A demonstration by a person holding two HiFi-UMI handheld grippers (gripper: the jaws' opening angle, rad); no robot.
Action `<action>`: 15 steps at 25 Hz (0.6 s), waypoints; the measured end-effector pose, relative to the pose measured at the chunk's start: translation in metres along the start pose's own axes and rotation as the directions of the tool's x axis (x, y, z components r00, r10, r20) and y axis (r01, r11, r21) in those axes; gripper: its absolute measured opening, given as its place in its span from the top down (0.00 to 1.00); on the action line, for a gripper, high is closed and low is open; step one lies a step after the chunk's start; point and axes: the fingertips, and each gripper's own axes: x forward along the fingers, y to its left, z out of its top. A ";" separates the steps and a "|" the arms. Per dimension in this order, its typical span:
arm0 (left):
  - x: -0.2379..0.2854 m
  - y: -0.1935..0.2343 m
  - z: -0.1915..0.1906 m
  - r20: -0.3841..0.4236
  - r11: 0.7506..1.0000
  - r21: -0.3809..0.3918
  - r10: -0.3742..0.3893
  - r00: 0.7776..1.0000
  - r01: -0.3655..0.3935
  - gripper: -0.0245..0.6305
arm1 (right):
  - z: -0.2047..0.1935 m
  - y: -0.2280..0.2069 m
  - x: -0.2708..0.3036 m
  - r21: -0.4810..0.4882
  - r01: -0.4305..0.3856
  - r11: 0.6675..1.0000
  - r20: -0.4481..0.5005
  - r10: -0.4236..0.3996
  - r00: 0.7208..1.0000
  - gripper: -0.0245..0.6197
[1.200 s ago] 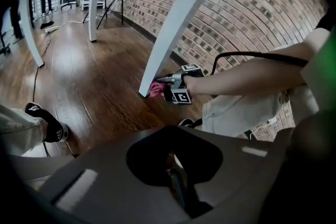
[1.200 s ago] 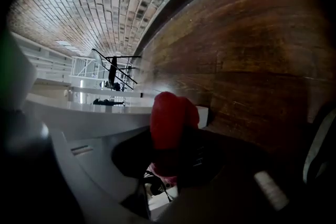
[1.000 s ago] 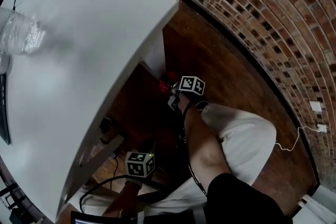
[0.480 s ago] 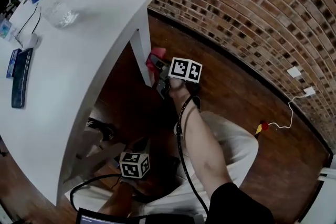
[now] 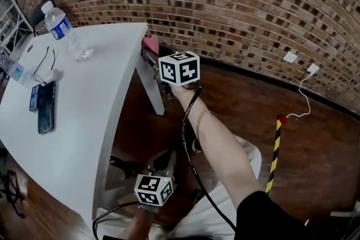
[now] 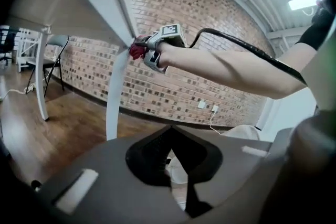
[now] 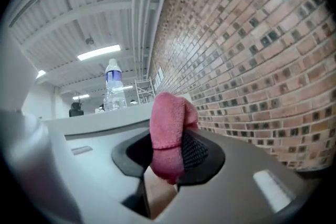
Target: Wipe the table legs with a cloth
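Cloth (image 7: 168, 115) clamped by right gripper (image 7: 167, 157) hides its jaws' tips.

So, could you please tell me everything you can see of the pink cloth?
The pink cloth is soft and fuzzy, like microfibre, bunched into a folded wad. The right hand-held gripper is shut on it, with the wad sticking out past the jaws. It sits at the white table's corner, where the leg meets the top; actual contact is unclear.

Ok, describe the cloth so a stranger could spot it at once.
Start at the white table before the brick wall. At its far corner, above the leg, the right claw is shut on the cloth. Nothing else there is pink.
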 end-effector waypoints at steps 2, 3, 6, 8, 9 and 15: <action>-0.017 -0.007 0.018 0.044 0.999 0.047 -0.008 0.999 0.006 0.96 | 0.005 0.021 -0.008 -0.052 -0.012 0.999 -0.014 0.011 1.000 0.80; -0.026 -0.011 0.026 0.066 0.998 0.059 -0.009 0.998 0.005 0.96 | 0.002 0.030 -0.012 -0.073 -0.018 0.997 -0.026 0.016 1.000 0.80; -0.057 -0.018 0.049 0.137 0.997 0.079 -0.012 0.991 0.001 0.96 | -0.014 0.059 -0.024 -0.158 -0.025 0.987 -0.050 0.017 0.999 0.80; -0.078 -0.021 0.063 0.177 0.995 0.100 -0.014 0.984 -0.004 0.96 | -0.022 0.077 -0.031 -0.207 -0.017 0.978 -0.059 0.005 0.998 0.80; -0.088 -0.024 0.068 0.191 0.994 0.112 -0.015 0.982 -0.006 0.96 | -0.025 0.085 -0.036 -0.217 -0.018 0.976 -0.061 0.005 0.998 0.80; -0.147 -0.041 0.066 0.218 0.988 0.156 -0.036 0.975 0.002 0.96 | -0.042 0.141 -0.071 -0.263 -0.052 0.963 -0.078 0.032 0.996 0.80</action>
